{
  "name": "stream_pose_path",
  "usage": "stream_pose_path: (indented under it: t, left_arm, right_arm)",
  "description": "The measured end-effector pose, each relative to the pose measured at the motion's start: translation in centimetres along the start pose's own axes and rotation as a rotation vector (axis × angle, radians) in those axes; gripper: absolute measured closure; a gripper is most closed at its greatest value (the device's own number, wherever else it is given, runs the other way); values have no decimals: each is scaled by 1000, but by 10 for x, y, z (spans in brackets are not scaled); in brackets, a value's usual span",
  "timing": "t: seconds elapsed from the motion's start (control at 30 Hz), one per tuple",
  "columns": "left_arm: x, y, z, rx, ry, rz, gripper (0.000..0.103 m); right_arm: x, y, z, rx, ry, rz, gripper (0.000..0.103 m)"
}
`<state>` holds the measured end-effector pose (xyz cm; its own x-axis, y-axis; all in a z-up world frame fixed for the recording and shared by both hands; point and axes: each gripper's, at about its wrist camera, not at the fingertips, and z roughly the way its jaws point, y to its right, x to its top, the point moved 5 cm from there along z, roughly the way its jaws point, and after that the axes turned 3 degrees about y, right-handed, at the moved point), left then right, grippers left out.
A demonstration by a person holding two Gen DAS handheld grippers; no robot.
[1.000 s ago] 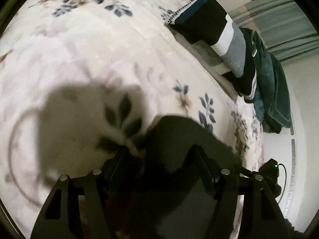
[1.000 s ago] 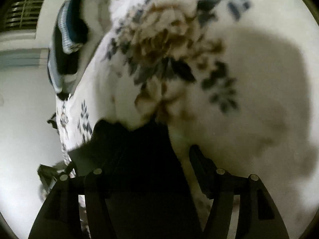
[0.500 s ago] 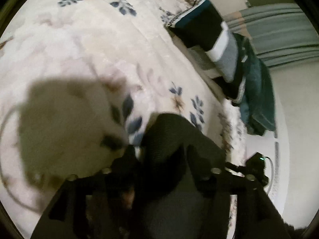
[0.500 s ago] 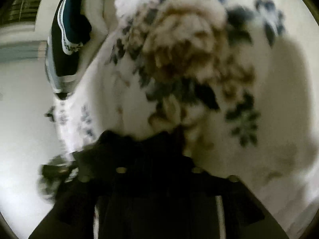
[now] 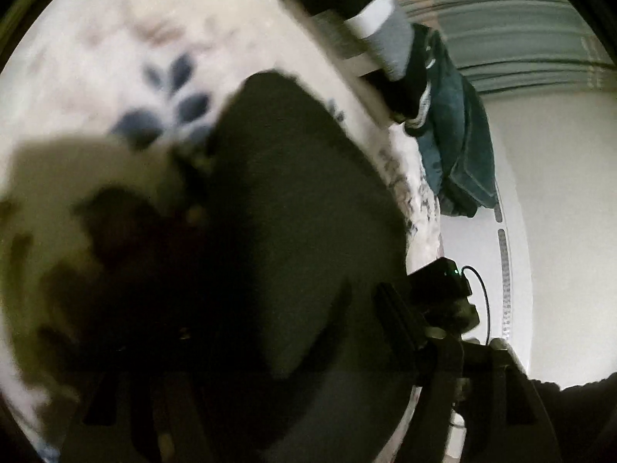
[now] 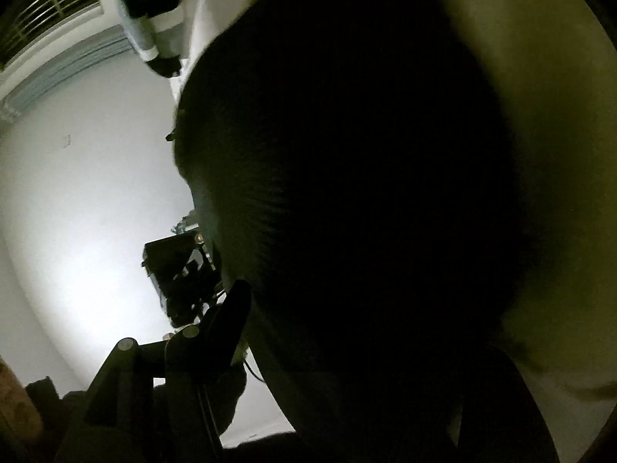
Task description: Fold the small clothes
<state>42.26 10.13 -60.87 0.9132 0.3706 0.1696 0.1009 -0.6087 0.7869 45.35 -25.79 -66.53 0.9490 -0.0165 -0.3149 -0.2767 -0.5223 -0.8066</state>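
Observation:
A dark, near-black small garment point(image 5: 293, 200) lies on the cream floral blanket point(image 5: 115, 38) and fills the middle of the left wrist view. It drapes over my left gripper point(image 5: 270, 347), hiding the left finger; the right finger point(image 5: 401, 320) shows beside the cloth. In the right wrist view the same dark garment point(image 6: 366, 193) covers nearly the whole frame and hangs over my right gripper point(image 6: 347, 347). Only its left finger point(image 6: 231, 316) shows. Each gripper seems to hold the cloth, but the jaws are hidden.
A pile of folded clothes point(image 5: 385, 31) in black, white, grey and teal sits at the blanket's far edge, also in the right wrist view point(image 6: 150, 0). The other gripper's body point(image 5: 443, 281) shows at the bed's edge. A white wall point(image 6: 77, 193) lies beyond.
Both grippers have lifted and swung the dark garment towards the cameras. It now covers far more of both views, and the blanket has dropped away.

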Motion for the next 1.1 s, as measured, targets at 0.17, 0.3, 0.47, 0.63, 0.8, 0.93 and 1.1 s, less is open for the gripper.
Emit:
stream_pose_path:
  t: [0.17,0.3,0.47,0.63,0.8,0.93,1.1]
  left_arm:
    - [7,22,-15,67,15,43,84]
    - [24,57,-30,71,13,77,84]
    - [81,97,-51,59,42,134,84]
    - [175,144,-49,31,95,201,84]
    - [279,167,-19,-2,150,242,84]
    - [341,155,16,21,154,236,83]
    - [378,102,75,203,24,173,74]
  right_arm:
    - [-14,-26,-11,-32,102,-37,82]
    - [-19,-63,-24,-31,145,-66,83]
    - [6,-122,-54,-13,208,-115,83]
    - [72,-194,-90,-22,285,-178,83]
    - [175,-250,-119,-47,366,-232,83]
    - [264,-264,-122,-108,381,-246,83]
    - [326,-245,-117,-301,360,-218,81]
